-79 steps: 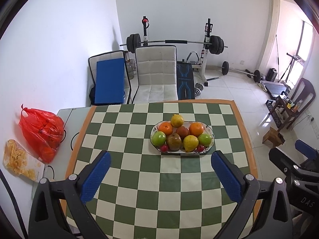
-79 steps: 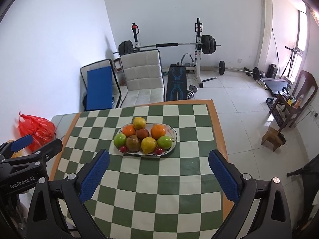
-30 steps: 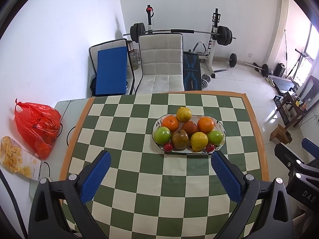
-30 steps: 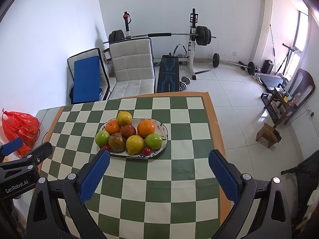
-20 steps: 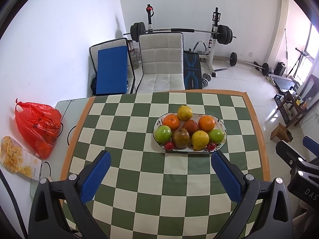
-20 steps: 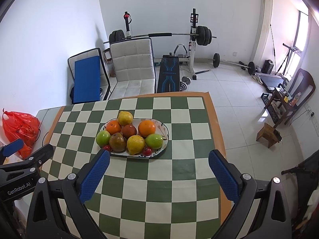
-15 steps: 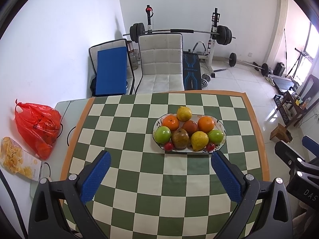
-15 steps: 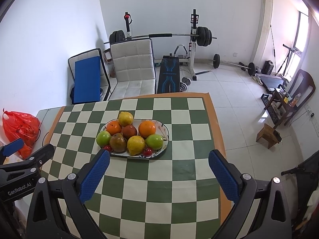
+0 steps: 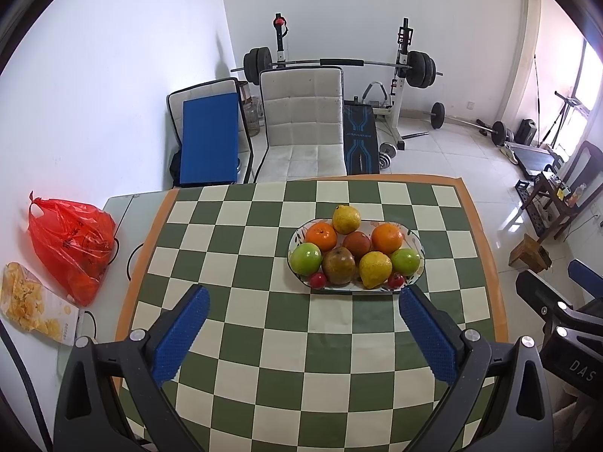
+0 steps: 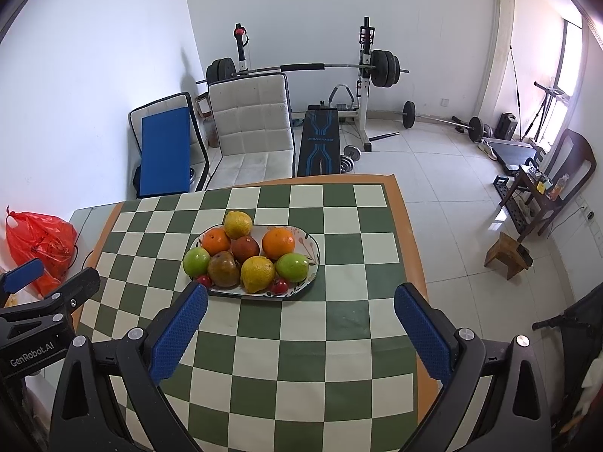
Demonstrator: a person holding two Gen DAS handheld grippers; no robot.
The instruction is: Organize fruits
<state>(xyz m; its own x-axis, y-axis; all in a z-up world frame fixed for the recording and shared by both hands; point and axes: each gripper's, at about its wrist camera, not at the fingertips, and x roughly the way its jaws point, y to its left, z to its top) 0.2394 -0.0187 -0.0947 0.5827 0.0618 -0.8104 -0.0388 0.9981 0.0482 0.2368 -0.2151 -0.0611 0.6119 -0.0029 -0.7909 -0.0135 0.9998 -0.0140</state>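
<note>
An oval patterned plate (image 9: 414, 235) (image 10: 312, 243) sits on the green-and-cream checkered table (image 9: 301, 339) (image 10: 301, 339). It holds two oranges, two green apples, two yellow lemons, a brown pear, a reddish fruit and two small red tomatoes. My left gripper (image 9: 303, 301) hovers open above the table, near side of the plate, with nothing between its blue pads. My right gripper (image 10: 300, 299) is also open and empty, with the plate ahead and to its left. Each gripper shows at the edge of the other's view.
A red plastic bag (image 9: 71, 241) (image 10: 41, 245) and a packet of chips (image 9: 30, 301) lie on the grey surface left of the table. Beyond the far edge stand a white chair (image 9: 303, 120), a blue-padded chair (image 9: 209, 139) and a barbell rack (image 9: 339, 62).
Both views have shifted slightly; the plate sits a touch closer and more central than 2.6 s ago. Both grippers stay open and the fruit has not moved.
</note>
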